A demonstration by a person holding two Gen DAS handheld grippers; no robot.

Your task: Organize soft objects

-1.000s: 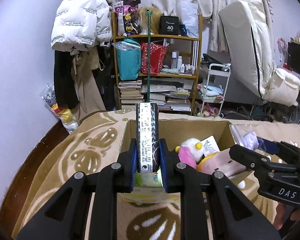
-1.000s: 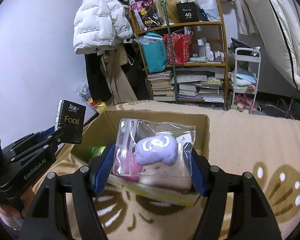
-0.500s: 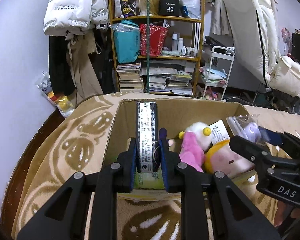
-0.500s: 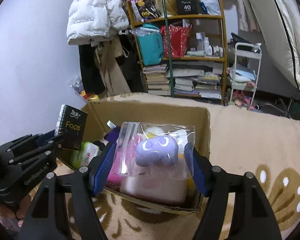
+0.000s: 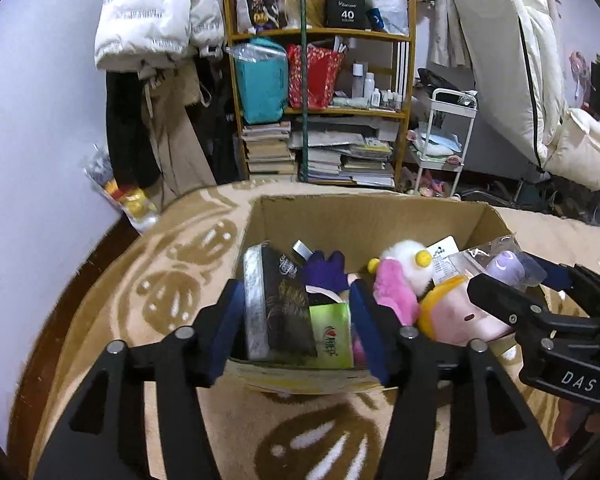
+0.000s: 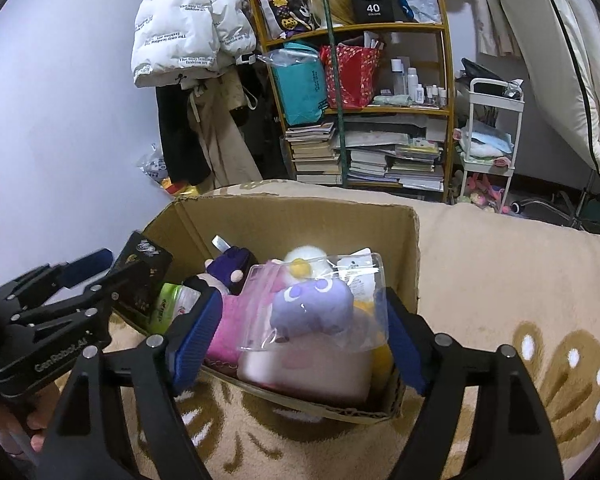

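**Clerk:** Now, left end first. Left gripper (image 5: 296,286): jaws spread wide, gripping nothing; half a second back, clamped on the black tissue pack (image 5: 284,312).

**Checker:** Location of pack?

**Clerk:** Inside the cardboard box (image 5: 364,216), left end, stood on edge, leaning, beside the green tissue pack (image 5: 332,332). Logged as delivered.

**Checker:** Middle of box?

**Clerk:** Dark purple plush (image 5: 324,272), then pink plush (image 5: 392,292) with white head. Unmoved.

**Checker:** Right end?

**Clerk:** Right gripper (image 6: 302,300): pads wider apart than before, a gap showing at the left pad. Zip bag with lilac plush (image 6: 308,308): between the jaws, lying on top of the pile over the pale pink toy (image 6: 304,372). Probably released; contact at the right pad not clear.

**Checker:** Meaning for the task?

**Clerk:** Both items boxed, by the look of it. Next, presumably: withdraw both tools, fetch anything left outside.
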